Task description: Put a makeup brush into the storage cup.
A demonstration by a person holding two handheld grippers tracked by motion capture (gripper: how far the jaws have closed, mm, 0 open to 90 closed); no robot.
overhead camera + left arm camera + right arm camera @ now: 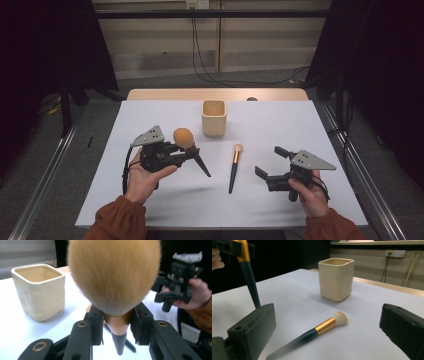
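Observation:
My left gripper [189, 149] is shut on a large makeup brush [184, 137] with a fluffy orange-tan head, a copper ferrule and a dark pointed handle [202, 167] that slants down toward the table. In the left gripper view the brush head [113, 275] stands upright above the jaws, which clamp the ferrule [118, 322]. A smaller brush [234, 168] with a gold ferrule and dark handle lies on the white table between the hands; it also lies ahead of the right jaws [317, 332]. My right gripper [270, 162] is open, to the right of it. A cream square cup [214, 118] stands behind.
The white table [310, 130] has a wooden edge at the back. The cup [336, 278] stands upright with its mouth open. The other hand and gripper [178, 287] show at the right of the left gripper view. Cables run on the floor behind.

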